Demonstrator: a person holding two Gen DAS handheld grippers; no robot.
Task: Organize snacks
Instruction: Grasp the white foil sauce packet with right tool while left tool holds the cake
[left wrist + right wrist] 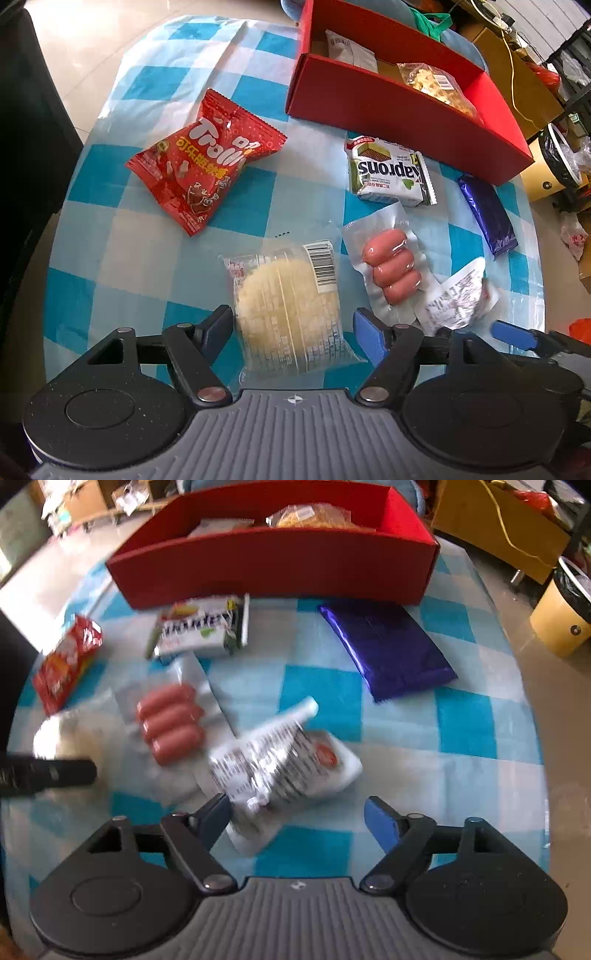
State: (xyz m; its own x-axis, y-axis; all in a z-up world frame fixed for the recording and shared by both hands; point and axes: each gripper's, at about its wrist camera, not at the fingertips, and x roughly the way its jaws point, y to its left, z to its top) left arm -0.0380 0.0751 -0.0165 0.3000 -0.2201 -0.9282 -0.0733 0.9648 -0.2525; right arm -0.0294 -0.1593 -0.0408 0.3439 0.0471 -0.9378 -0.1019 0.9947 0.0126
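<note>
Snacks still lie on the checked table (110,258) before the red box (369,103), and both tongs hang open, left tongs (293,328) over the clear cake packet (288,306), right tongs (297,818) over the crumpled white packet (280,764); next, I judge, each must lower and close.

A blue-and-white checked tablecloth (110,266) covers the table. Beyond its far edge stand a brown cardboard box (491,528) with a yellow cable (513,539) draped over it, and a round yellow bin (561,624) lined with a black bag, on pale floor tiles (74,55)
</note>
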